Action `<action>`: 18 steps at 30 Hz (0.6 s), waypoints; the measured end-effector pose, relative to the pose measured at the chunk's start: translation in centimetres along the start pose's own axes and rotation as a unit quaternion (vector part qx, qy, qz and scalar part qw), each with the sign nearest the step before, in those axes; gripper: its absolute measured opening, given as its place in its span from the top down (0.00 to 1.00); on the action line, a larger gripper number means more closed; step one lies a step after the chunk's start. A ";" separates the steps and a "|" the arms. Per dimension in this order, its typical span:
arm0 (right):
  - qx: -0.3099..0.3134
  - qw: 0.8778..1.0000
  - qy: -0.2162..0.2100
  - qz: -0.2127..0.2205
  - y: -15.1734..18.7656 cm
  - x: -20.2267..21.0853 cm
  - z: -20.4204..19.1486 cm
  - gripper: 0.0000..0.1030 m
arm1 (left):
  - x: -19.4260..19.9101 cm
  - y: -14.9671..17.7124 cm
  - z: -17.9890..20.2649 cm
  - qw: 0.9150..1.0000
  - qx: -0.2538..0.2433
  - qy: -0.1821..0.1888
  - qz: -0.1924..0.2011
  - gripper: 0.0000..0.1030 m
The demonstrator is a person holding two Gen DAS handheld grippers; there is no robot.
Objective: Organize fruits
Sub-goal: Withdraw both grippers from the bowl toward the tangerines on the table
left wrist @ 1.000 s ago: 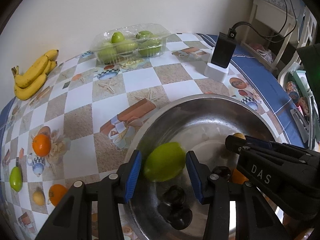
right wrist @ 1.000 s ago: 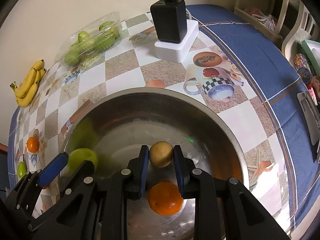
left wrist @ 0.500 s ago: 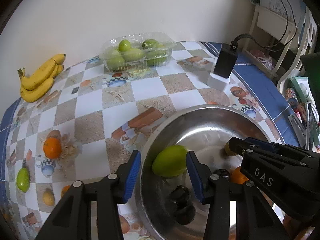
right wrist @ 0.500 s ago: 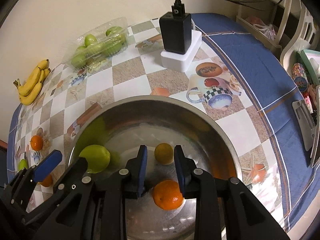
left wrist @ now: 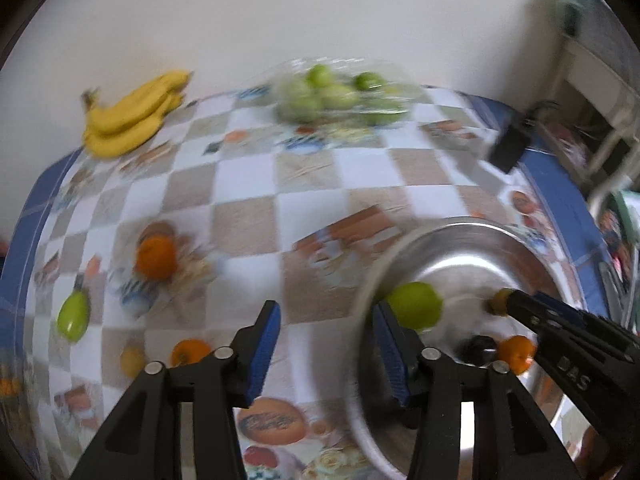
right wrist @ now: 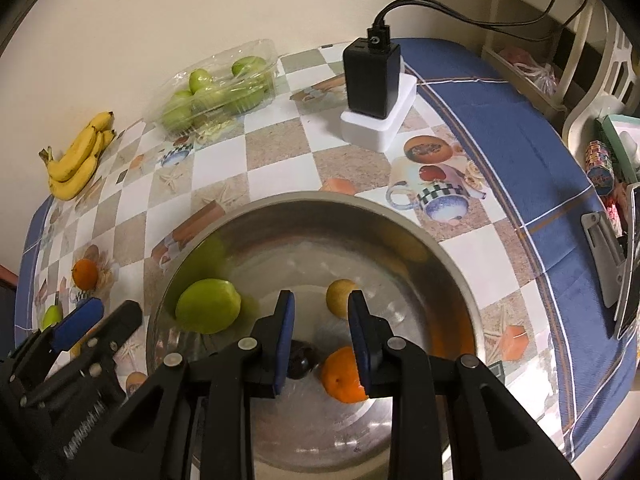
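Jaws on both tools stand apart with nothing pinched. The left gripper (left wrist: 326,344) has just been opening, its blue pads spread over the checkered cloth beside the steel bowl's (right wrist: 452,260) rim, nothing between them. The right gripper (right wrist: 320,336) has its jaws parted a narrow way above the bowl's middle — they too have just been easing apart, empty.

Inside the bowl lie a green lime (right wrist: 208,306) against the left wall, a small yellowish fruit (right wrist: 340,298) near the centre, an orange (right wrist: 342,376) toward the near rim, and a dark fruit (right wrist: 300,364) just beside it.

Out on the surface (right wrist: 280,152), toward its left edge, sit another orange (right wrist: 85,273) and a green fruit (left wrist: 73,316); bananas (right wrist: 76,160) and a clear box of green fruit (right wrist: 218,88) lie along the far edge by the wall — a black charger (right wrist: 372,76) stands on a white block near the far right corner.
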State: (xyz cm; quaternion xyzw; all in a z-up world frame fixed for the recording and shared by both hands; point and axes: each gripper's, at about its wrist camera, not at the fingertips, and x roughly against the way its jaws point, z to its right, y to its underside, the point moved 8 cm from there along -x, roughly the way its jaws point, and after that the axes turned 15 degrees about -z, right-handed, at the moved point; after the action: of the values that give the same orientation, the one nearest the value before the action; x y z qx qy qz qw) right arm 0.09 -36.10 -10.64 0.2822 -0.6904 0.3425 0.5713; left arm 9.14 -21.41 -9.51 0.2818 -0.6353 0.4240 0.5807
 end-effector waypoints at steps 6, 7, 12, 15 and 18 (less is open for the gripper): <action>0.008 1.000 0.012 -0.011 0.4 -0.8 -0.4 0.44 | -0.9 0.6 -3.8 0.998 0.061 -0.019 -0.020 0.32; 0.009 1.000 0.012 -0.013 0.4 -0.8 -0.5 0.43 | -0.9 0.7 -4.1 0.997 0.067 -0.024 -0.022 0.30; 0.016 1.000 0.019 -0.015 0.6 -1.3 -0.9 0.23 | -1.3 1.0 -5.8 0.995 0.092 -0.039 -0.028 0.08; 0.021 0.999 0.019 -0.017 0.7 -1.5 -1.2 0.20 | -1.3 1.1 -6.2 0.994 0.093 -0.052 -0.024 0.03; 0.021 0.999 0.015 -0.020 0.7 -1.7 -1.3 0.12 | -1.3 1.1 -6.4 0.994 0.092 -0.054 -0.023 0.02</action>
State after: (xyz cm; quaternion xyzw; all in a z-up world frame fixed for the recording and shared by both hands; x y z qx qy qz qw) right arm 0.62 -34.58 -12.24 0.3022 -0.6688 0.3497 0.5824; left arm 11.66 -15.51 -11.21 0.3704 -0.6175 0.4514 0.5270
